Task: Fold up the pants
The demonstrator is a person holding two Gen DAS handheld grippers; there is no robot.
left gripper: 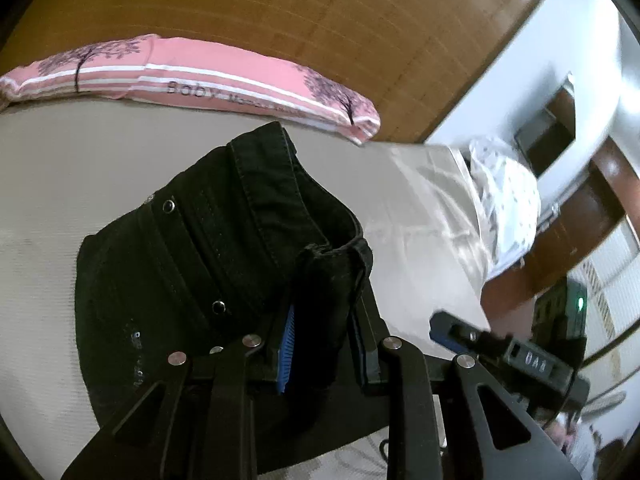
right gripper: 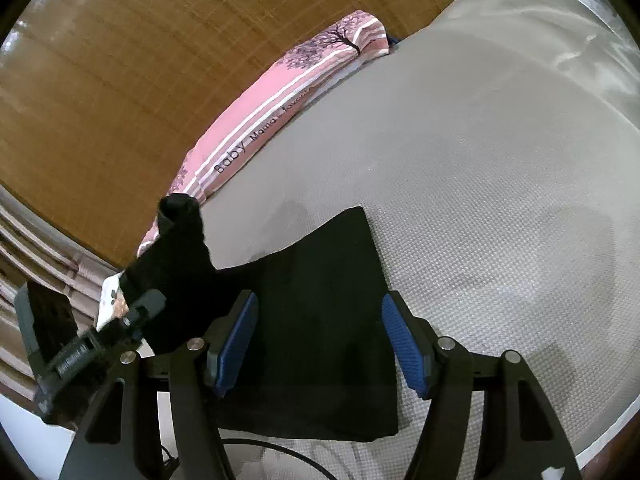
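Note:
Black pants (left gripper: 180, 260) lie on the grey bed sheet (left gripper: 60, 180), waistband and rivets facing up. My left gripper (left gripper: 324, 320) is shut on a bunched edge of the waistband, which stands up between its blue pads (left gripper: 287, 344). In the right wrist view a flat part of the pants (right gripper: 320, 272) is spread on the sheet (right gripper: 480, 200). My right gripper (right gripper: 320, 344) hovers open over it, pads well apart and not pressing the cloth. At the left of that view, the left gripper (right gripper: 100, 340) holds a raised tongue of black fabric (right gripper: 180, 232). The right gripper's body (left gripper: 500, 344) shows at the lower right of the left wrist view.
A pink striped pillow (left gripper: 224, 76) (right gripper: 260, 120) lies along the wooden headboard (left gripper: 320, 20) at the far side of the bed. A white spotted cloth (left gripper: 504, 200) sits at the bed's right edge. A dark cable (right gripper: 280, 452) runs along the near edge.

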